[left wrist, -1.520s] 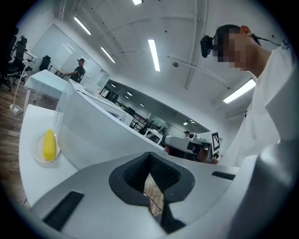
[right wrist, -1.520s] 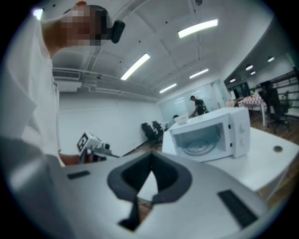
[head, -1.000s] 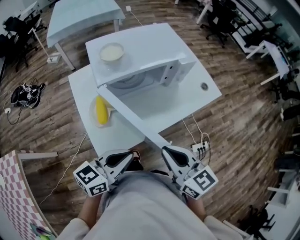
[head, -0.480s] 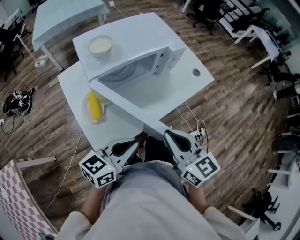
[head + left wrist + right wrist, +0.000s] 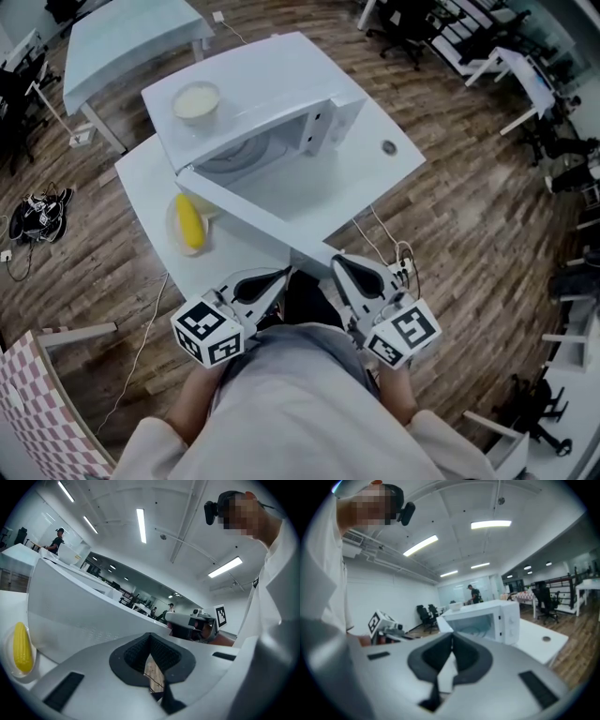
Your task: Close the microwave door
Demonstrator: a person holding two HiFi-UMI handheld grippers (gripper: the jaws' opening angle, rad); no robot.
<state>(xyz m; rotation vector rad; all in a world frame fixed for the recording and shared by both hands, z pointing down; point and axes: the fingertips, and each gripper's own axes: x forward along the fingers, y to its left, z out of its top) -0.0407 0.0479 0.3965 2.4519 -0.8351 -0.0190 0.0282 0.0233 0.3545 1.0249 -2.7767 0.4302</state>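
Observation:
The white microwave (image 5: 267, 103) stands on a white table (image 5: 375, 183) with its door (image 5: 248, 214) swung wide open toward me; the cavity and its glass turntable (image 5: 246, 152) show. The door's free end lies just in front of both grippers. My left gripper (image 5: 284, 274) is shut and empty, just left of that end. My right gripper (image 5: 337, 263) is shut and empty, just right of it. The left gripper view shows the door (image 5: 89, 616) as a broad white panel beyond the left gripper (image 5: 151, 637). The right gripper view looks past the right gripper (image 5: 452, 640) at the microwave (image 5: 492, 618).
A cream-filled bowl (image 5: 195, 100) sits on top of the microwave. A corn cob (image 5: 189, 222) lies on a plate left of the door. A power strip (image 5: 403, 272) with cables lies on the wooden floor. A second table (image 5: 122, 37) and office chairs (image 5: 417, 28) stand farther off.
Both grippers have come closer to the door's free end, and the left one has shifted right. The door stands at the same open angle.

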